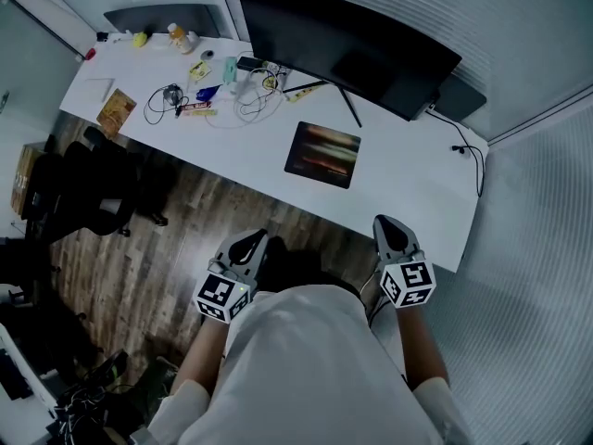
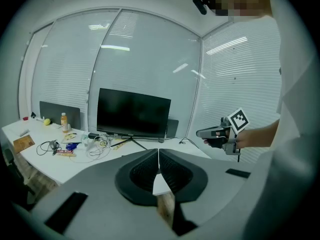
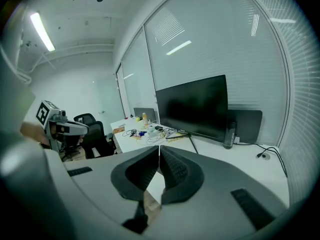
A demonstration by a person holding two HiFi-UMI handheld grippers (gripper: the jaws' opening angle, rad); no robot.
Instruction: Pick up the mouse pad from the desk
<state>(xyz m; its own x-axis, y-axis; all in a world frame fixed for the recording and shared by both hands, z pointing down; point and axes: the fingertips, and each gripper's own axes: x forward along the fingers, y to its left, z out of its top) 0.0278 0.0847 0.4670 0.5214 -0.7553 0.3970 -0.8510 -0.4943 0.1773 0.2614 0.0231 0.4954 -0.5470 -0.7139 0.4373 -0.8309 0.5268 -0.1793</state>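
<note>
A dark rectangular mouse pad (image 1: pixel 322 154) lies flat on the white desk (image 1: pixel 408 202), in front of the monitor's stand. Both grippers hover short of the desk's near edge, above the floor, and point toward the desk. My left gripper (image 1: pixel 252 239) is shut with nothing in it; its jaws meet tip to tip in the left gripper view (image 2: pixel 158 151). My right gripper (image 1: pixel 387 222) is shut too and empty, jaws closed in the right gripper view (image 3: pixel 159 148). In both gripper views the jaws hide the mouse pad. Each gripper shows in the other's view, the right gripper (image 2: pixel 216 133) and the left gripper (image 3: pixel 70 128).
A large black monitor (image 1: pixel 343 44) stands at the back of the desk. Cables, a bottle (image 1: pixel 179 37) and small clutter (image 1: pixel 199 95) fill the desk's left part, beside a brown booklet (image 1: pixel 116 111). A black office chair (image 1: pixel 88 193) stands on the wood floor at left.
</note>
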